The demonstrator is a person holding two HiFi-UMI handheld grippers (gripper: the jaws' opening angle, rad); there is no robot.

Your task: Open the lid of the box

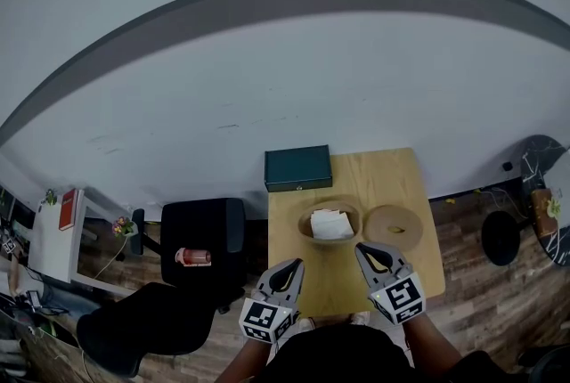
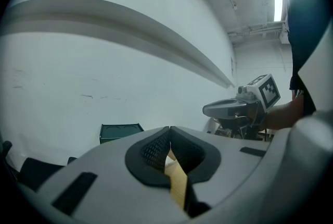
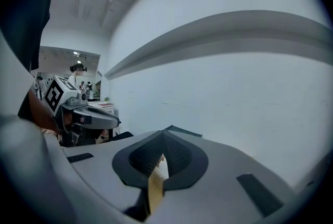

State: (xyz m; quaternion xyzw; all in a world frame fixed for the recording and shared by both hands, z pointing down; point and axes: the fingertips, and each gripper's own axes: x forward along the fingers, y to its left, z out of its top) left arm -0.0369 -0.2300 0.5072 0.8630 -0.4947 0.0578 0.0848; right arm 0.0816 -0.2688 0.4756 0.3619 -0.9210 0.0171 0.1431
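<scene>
On the light wooden table (image 1: 383,176) a round wooden box (image 1: 307,228) stands uncovered, with white paper (image 1: 331,224) inside. Its round wooden lid (image 1: 396,225) lies flat on the table just to the right of it. A dark green rectangular box (image 1: 297,167) (image 2: 120,132) sits shut at the table's far left corner. My left gripper (image 1: 295,264) (image 2: 168,128) hovers near the front edge, short of the round box, shut and holding nothing. My right gripper (image 1: 361,248) (image 3: 164,129) is beside it, just short of the lid, also shut and holding nothing.
A black chair (image 1: 205,234) with a red can-like thing (image 1: 193,257) on it stands left of the table. A white shelf (image 1: 53,239) is further left and a black stool (image 1: 500,239) is to the right. A plain white wall rises behind the table.
</scene>
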